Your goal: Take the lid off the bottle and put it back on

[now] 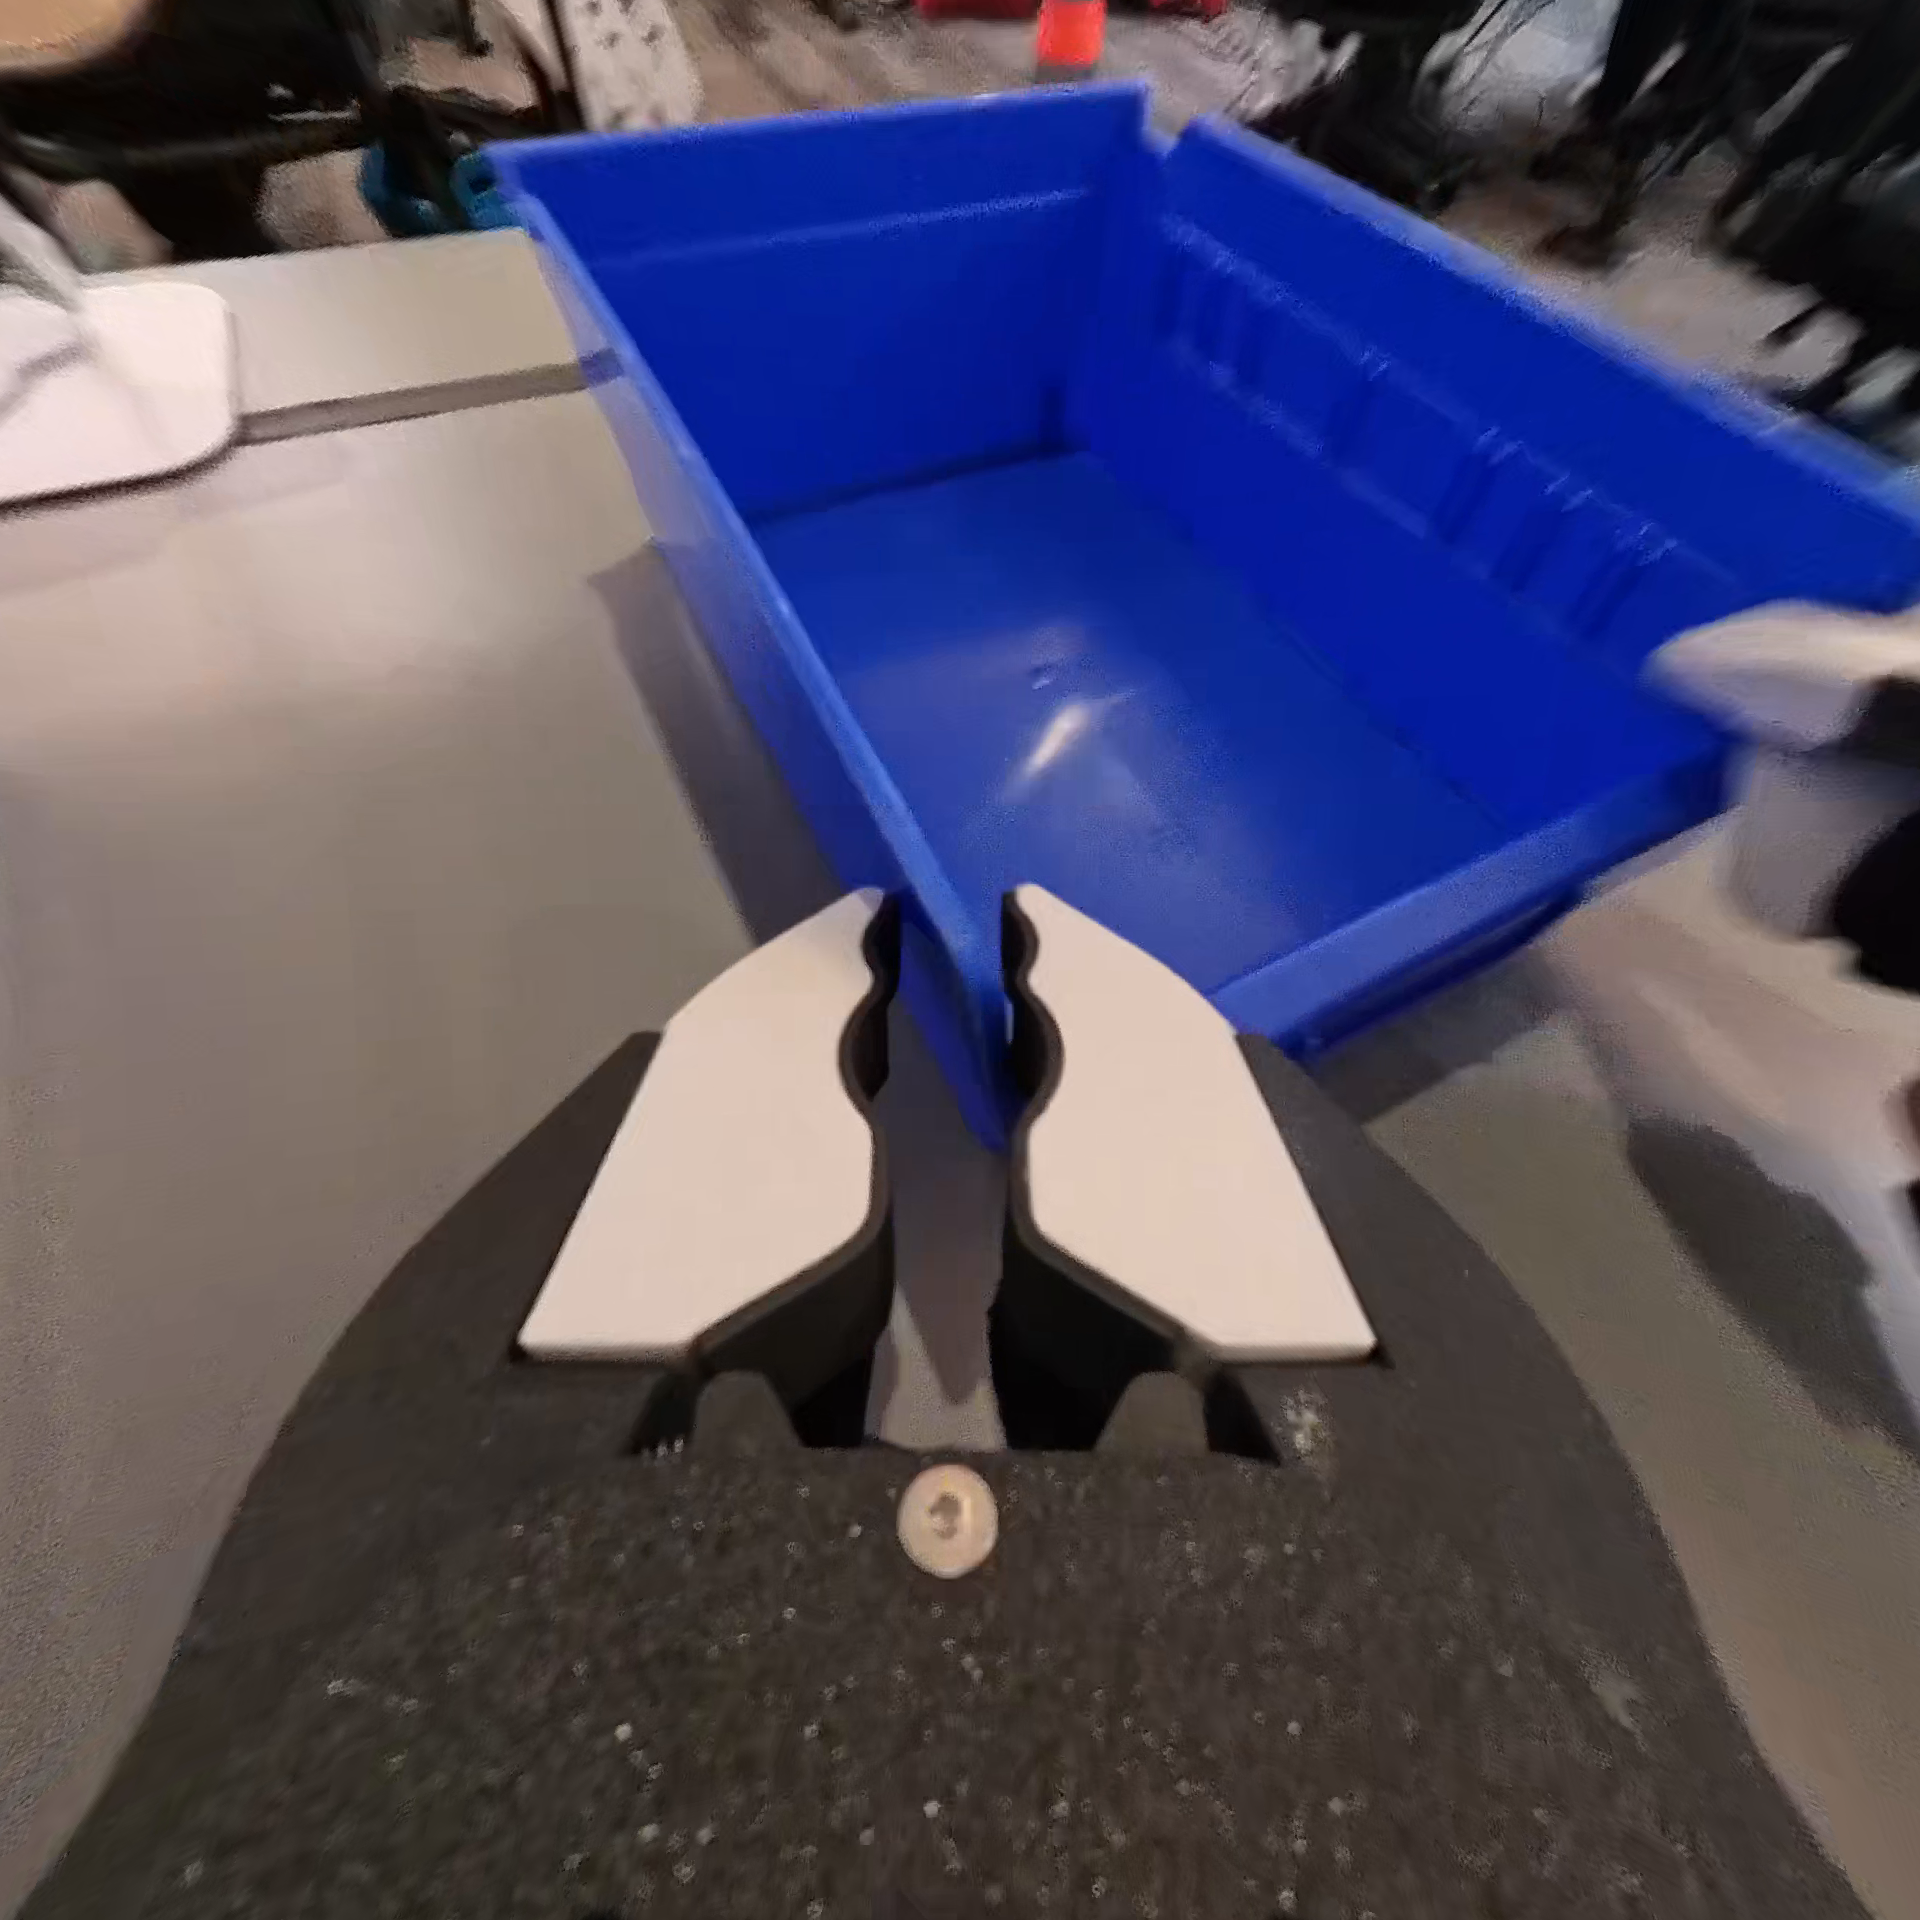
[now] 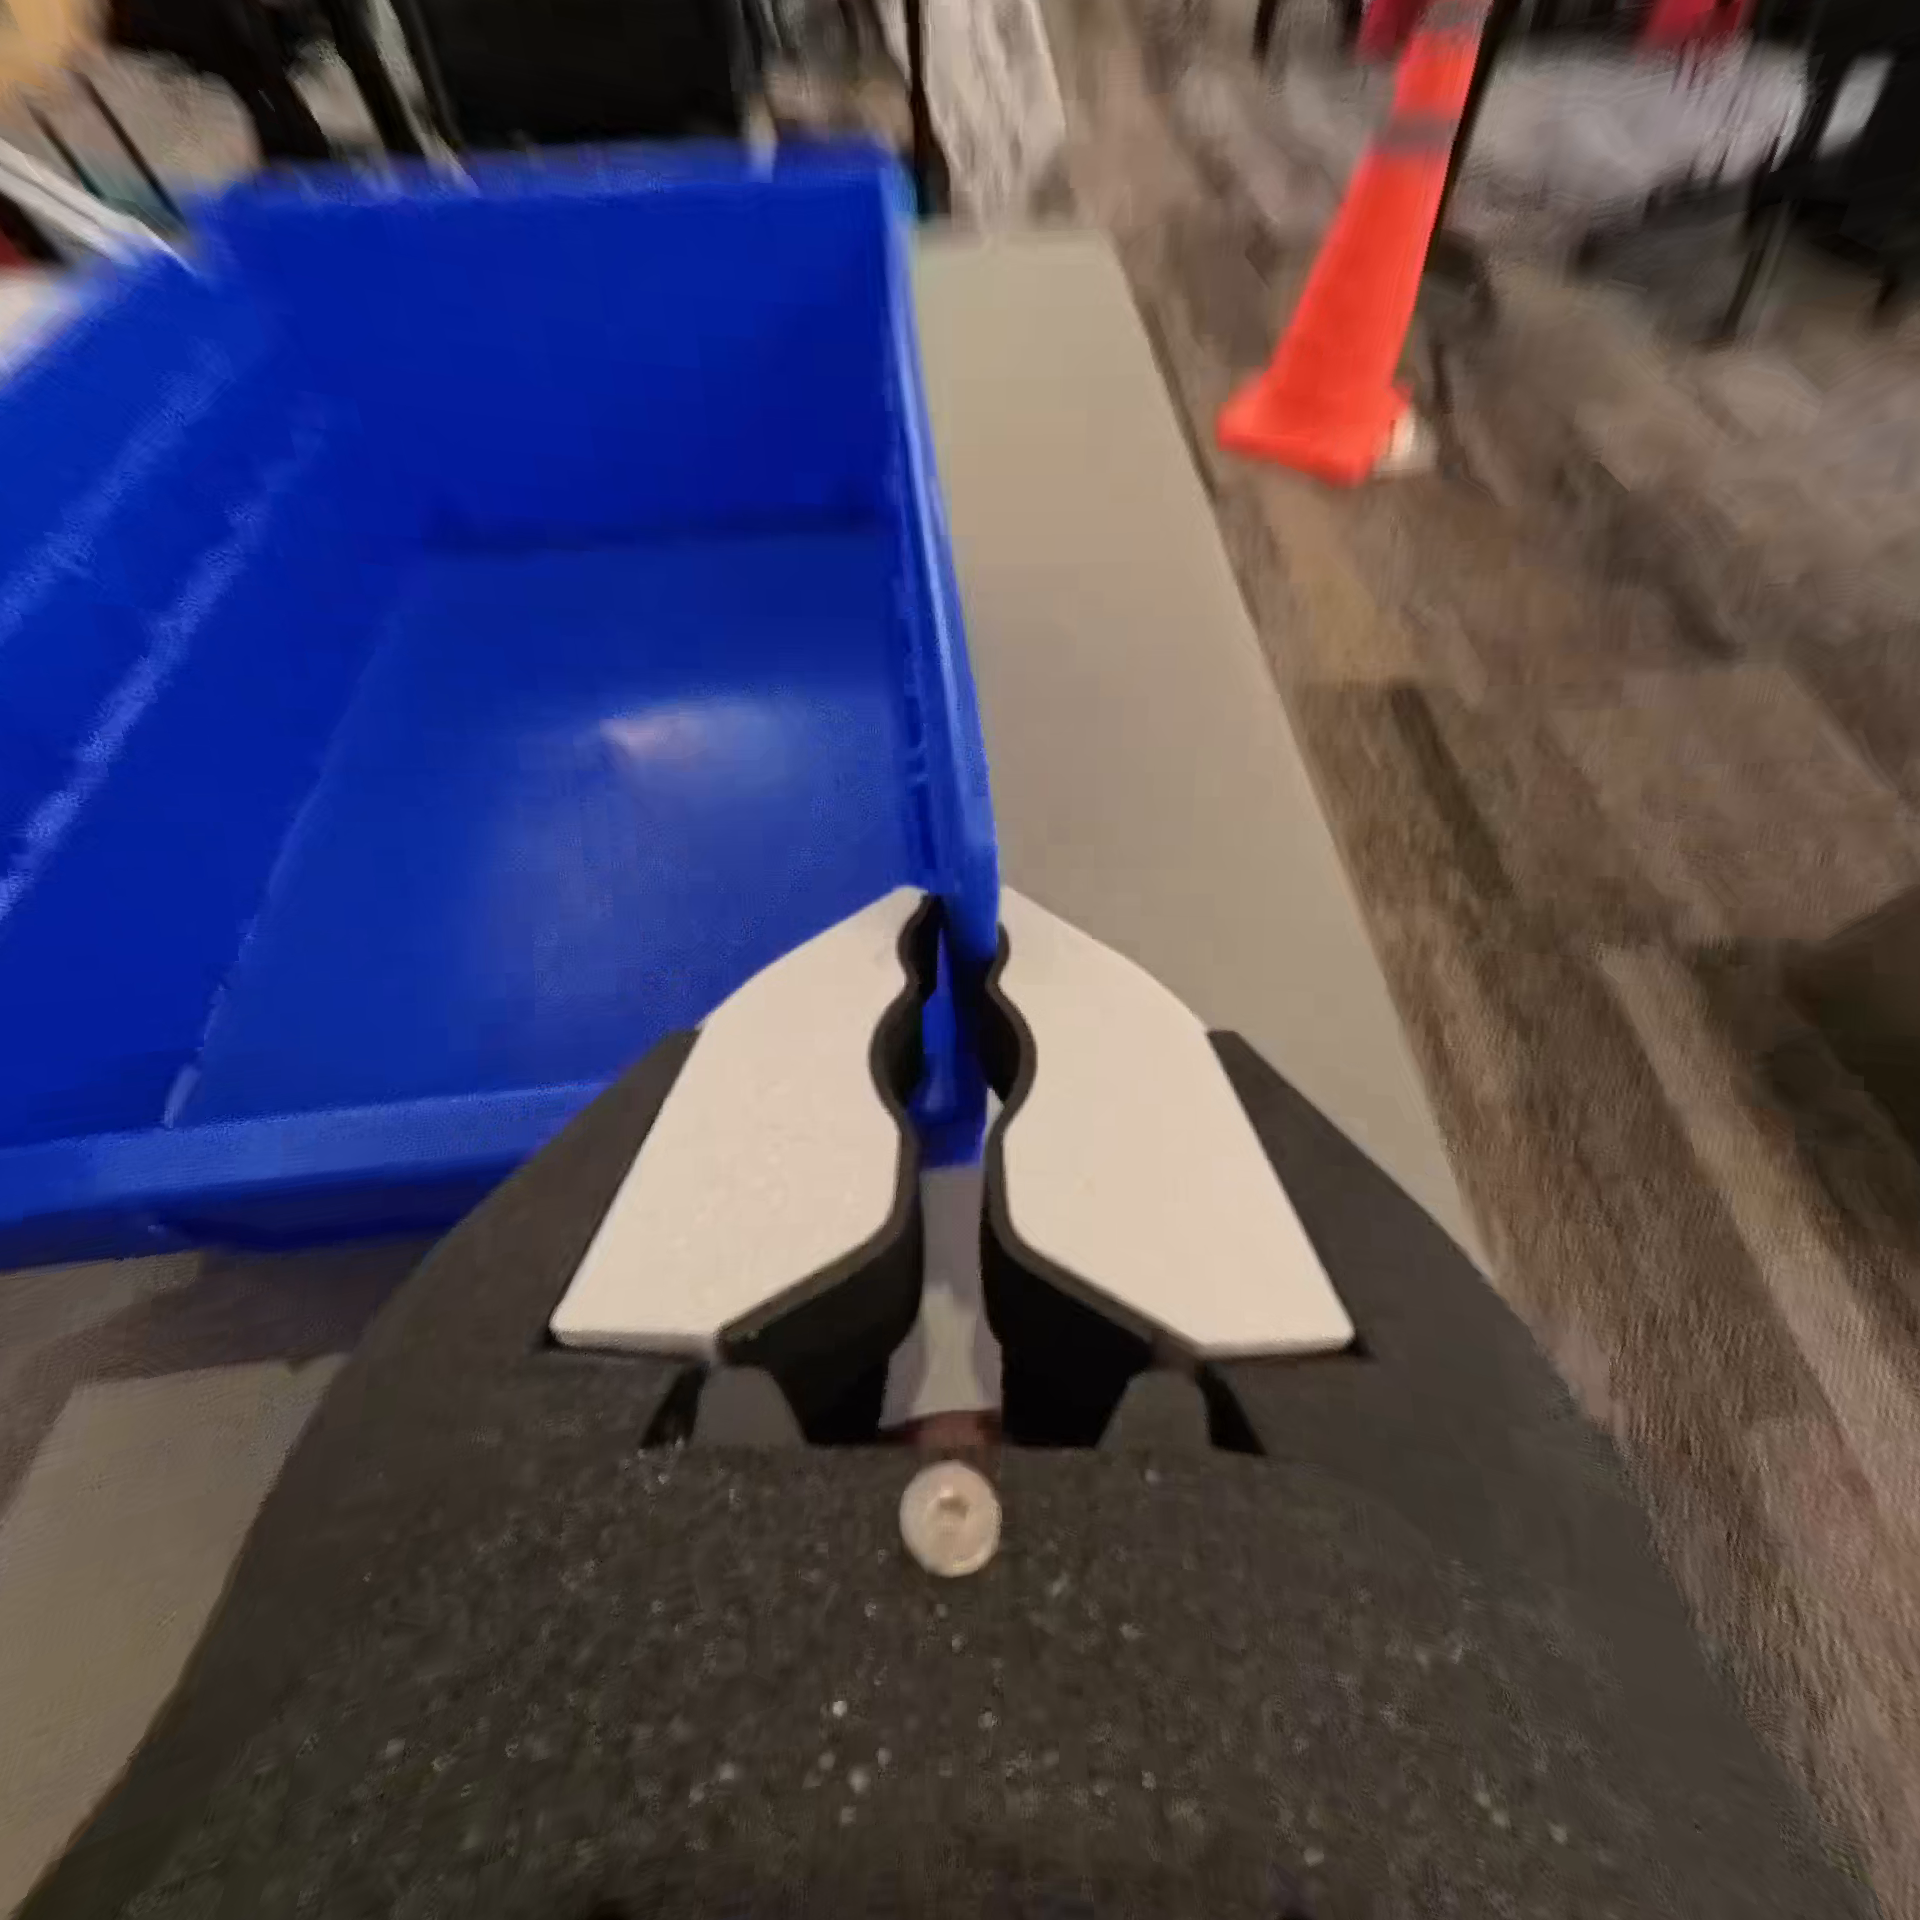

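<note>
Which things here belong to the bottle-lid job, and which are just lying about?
In use: left hand-held gripper, right hand-held gripper, blue bin (a wall between each one's fingers). No bottle or lid in view.
Lying about: orange cone, white object, table.

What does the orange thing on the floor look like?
Start at the big blue bin on the grey table. Look past the table's right edge to the carpet: the cone stands there, tall and pointed on a flat base, the only bright orange thing nearby.
</note>
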`<state>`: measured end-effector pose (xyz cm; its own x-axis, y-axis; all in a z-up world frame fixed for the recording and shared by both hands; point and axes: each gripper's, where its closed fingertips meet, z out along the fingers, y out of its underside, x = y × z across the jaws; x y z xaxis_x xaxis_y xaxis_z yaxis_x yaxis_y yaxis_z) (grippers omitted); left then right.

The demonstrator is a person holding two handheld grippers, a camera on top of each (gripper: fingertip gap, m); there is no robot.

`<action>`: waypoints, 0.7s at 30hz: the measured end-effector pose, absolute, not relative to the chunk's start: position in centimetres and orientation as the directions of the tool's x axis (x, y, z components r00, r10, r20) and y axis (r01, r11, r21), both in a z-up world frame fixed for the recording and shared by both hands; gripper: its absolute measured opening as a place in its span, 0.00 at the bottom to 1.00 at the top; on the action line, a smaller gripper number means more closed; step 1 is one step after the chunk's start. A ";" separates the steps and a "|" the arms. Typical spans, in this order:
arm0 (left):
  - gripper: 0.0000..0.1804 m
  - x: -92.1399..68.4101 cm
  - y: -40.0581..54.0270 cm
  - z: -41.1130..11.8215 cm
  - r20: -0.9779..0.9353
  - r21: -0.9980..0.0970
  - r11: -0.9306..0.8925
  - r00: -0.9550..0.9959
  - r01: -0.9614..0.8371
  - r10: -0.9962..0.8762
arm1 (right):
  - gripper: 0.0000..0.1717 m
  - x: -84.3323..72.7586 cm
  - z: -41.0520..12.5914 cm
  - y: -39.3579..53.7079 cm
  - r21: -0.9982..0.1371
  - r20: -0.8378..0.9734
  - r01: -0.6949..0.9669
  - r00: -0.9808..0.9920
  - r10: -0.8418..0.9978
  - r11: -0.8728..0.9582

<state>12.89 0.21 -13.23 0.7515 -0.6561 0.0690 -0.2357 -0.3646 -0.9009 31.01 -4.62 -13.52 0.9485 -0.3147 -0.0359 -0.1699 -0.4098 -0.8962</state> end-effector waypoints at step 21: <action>0.36 -19.3 2.1 -2.0 0.071 -0.965 -0.246 0.810 -0.093 -0.582 | 0.32 11.7 3.1 -1.7 -0.993 -0.118 -0.118 0.985 0.126 -0.014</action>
<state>-19.34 2.06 -2.02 0.8100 -0.5822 0.0708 -0.0926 -0.2462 -0.9648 11.70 -1.67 3.13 0.9849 0.1265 -0.1185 -0.1176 -0.0142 -0.9930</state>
